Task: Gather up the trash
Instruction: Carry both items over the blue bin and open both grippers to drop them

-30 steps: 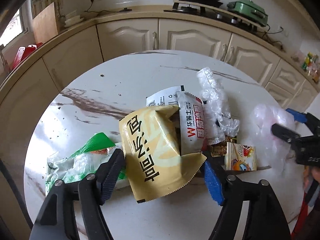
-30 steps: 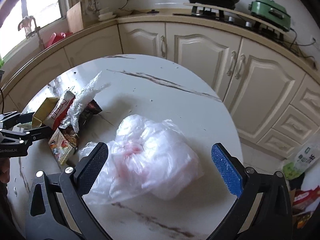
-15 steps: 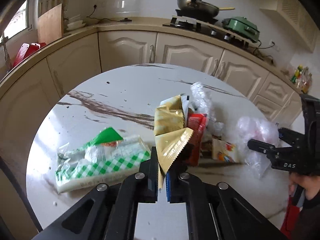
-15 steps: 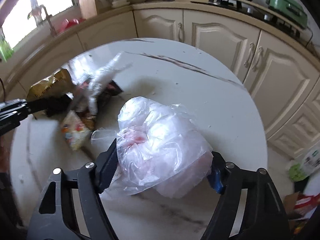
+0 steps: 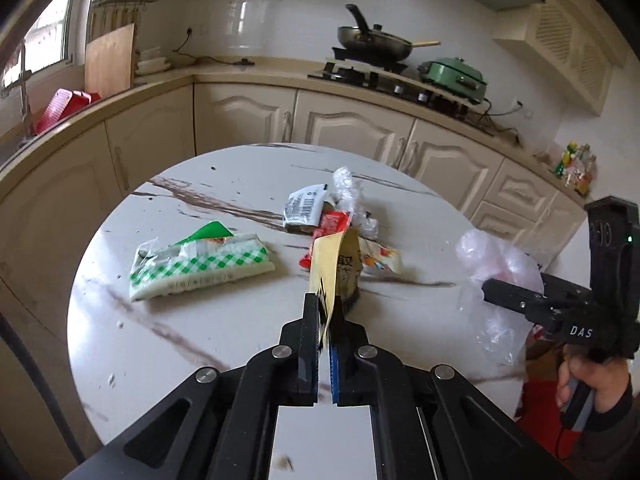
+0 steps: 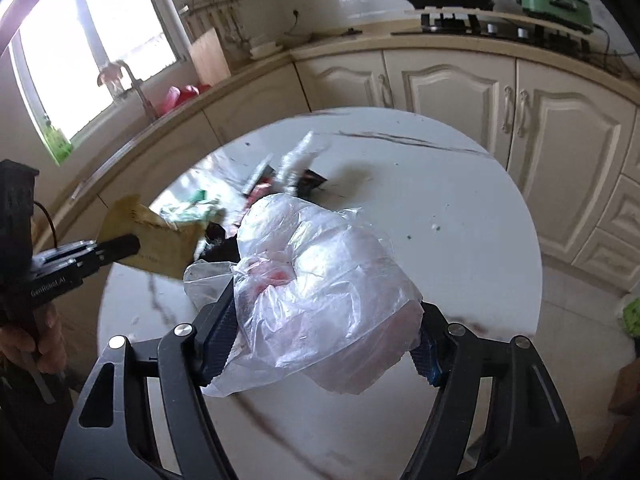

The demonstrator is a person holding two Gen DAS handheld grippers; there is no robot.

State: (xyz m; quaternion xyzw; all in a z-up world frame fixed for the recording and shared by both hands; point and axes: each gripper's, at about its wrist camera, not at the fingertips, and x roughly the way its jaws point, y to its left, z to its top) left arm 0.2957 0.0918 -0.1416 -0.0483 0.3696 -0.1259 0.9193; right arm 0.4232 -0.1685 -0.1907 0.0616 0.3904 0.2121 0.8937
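My left gripper (image 5: 324, 312) is shut on the edge of a yellow snack bag (image 5: 334, 264), which hangs folded above the round marble table (image 5: 192, 360). In the right wrist view the same yellow snack bag (image 6: 160, 240) sticks out of the left gripper (image 6: 120, 246). My right gripper (image 6: 322, 344) is shut on a bulging clear plastic bag (image 6: 320, 280) with something pink inside, held off the table. From the left, that clear plastic bag (image 5: 496, 256) hangs at the right gripper (image 5: 504, 292). A green checked wrapper (image 5: 200, 264) and a small wrapper pile (image 5: 332, 216) lie on the table.
Cream cabinets (image 5: 348, 128) and a counter curve behind the table, with a pan on a stove (image 5: 372, 40) and a green cooker (image 5: 452, 72). A person's hand (image 5: 592, 380) grips the right handle. More packaging lies on the floor at the right (image 6: 632, 312).
Both grippers closed, the left on the yellow snack bag and the right on the clear plastic bag. Both then lifted their loads and drew back from the wrapper pile.
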